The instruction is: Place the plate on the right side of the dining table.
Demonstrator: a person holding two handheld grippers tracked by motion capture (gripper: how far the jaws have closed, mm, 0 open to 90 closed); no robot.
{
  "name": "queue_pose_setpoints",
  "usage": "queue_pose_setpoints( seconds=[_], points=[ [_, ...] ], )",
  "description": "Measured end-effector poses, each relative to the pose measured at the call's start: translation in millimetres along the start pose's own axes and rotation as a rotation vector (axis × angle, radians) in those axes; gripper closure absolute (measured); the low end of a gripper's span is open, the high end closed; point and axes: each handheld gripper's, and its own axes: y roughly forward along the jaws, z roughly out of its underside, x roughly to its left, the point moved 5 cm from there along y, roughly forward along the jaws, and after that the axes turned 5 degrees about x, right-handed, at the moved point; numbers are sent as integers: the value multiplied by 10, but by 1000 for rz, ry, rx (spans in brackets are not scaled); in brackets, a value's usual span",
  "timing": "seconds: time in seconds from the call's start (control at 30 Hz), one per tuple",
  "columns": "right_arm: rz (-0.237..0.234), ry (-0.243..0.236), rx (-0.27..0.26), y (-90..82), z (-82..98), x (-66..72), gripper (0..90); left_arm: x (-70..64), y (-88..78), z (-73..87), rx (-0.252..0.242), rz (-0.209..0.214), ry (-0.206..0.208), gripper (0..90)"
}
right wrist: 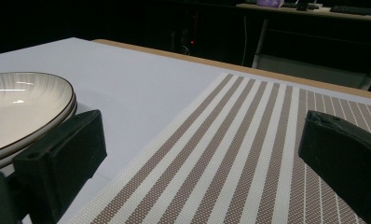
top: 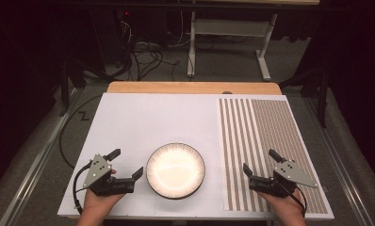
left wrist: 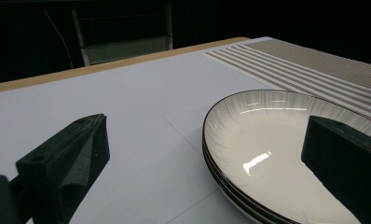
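Both tongs gape empty — left tongs at 9 o'clock of the stacked plates, right tongs at 3 o'clock over the striped placemat; white surface, dark room — no legible writing.

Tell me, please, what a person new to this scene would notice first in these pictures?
First the stack of white plates with dark rims, shining under the light, near the front middle of the white table. Next the striped brown and cream placemat, flat on the table's right side. Then the two black tongs, open and empty: the left tongs beside the plates, the right tongs over the placemat.
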Motion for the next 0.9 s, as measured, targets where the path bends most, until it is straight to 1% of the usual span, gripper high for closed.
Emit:
queue_pose_setpoints(
  seconds=[0.1, 0.13, 0.3, 0.47, 0.77, 0.9],
  points=[
    [-9, -8, 0, 4, 9, 7, 17, -9, 14, 4, -3, 5, -4, 13],
    [-15, -9, 5, 13, 19, 10, 17, -13, 32, 11, -4, 14, -10, 12],
    [-9, -13, 3, 9, 18, 0, 17, -14, 51, 27, 5, 15, -10, 5],
    [-6, -8, 0, 5, 15, -13, 17, 4, 39, 25, -5, 8, -18, 6],
    [-10, 5, -5, 10, 17, -26, 18, 13, 41, 30, -9, 16, -25, 8],
    [-7, 6, -6, 9, 14, -31, 17, 9, 40, 28, -13, 18, -21, 8]
  ],
)
